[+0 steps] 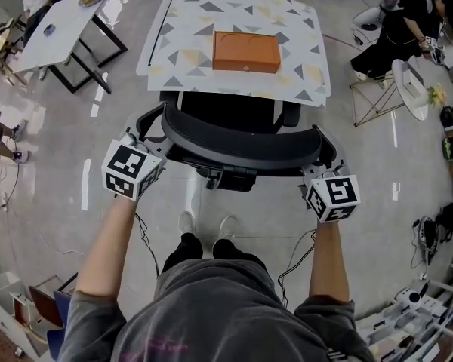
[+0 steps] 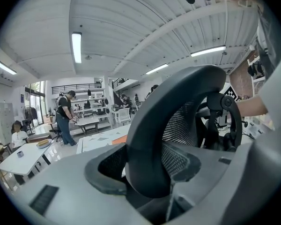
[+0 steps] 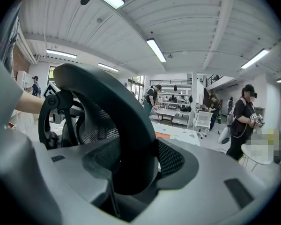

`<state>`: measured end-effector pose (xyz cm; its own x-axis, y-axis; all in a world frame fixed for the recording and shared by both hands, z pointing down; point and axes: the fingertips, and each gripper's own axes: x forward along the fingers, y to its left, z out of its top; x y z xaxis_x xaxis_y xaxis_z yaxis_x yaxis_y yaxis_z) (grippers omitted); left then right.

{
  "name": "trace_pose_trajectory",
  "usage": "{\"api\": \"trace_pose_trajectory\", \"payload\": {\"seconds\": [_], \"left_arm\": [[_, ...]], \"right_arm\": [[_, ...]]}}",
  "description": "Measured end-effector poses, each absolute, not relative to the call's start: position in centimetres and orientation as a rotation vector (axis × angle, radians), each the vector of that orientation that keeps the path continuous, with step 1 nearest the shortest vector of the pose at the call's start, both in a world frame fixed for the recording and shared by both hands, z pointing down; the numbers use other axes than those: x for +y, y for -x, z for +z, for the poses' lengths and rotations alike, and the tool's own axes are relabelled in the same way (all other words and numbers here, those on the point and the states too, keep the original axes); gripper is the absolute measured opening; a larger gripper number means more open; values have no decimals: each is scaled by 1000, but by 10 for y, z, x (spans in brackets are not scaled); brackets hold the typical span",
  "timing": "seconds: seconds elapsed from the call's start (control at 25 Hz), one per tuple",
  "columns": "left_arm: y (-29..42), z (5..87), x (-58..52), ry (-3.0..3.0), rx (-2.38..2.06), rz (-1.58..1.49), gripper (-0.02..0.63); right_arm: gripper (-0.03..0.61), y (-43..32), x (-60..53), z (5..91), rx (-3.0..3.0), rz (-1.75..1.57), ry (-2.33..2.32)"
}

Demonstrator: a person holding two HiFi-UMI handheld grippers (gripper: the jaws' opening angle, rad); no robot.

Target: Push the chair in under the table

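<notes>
Gripping the chair [image 1: 225, 111] by the curved top of its backrest [image 1: 241, 151], we hold the left gripper [image 1: 152, 130] at one end of the rim and the right gripper [image 1: 322, 157] at the other. Each pair of jaws stands wide, with the thick black rim filling the gap and both sides pressing on it. Beyond the jaw tips, the seat reaches partly under the near edge of the table [image 1: 183, 21], straight ahead of both tools. An orange box [image 1: 246, 51] lies on the tabletop, farther ahead, between the two grippers' lines.
</notes>
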<state>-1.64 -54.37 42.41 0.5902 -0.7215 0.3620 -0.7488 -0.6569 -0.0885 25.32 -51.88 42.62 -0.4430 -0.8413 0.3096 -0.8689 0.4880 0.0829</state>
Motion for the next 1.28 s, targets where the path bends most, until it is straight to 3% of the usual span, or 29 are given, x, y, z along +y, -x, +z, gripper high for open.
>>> {"api": "trace_pose_trajectory", "payload": {"seconds": [1.28], "left_arm": [[38,407,-501,-2802,-1228,594,224]], "right_arm": [[230,-258,-468,409,-2323,106,-1611]]}}
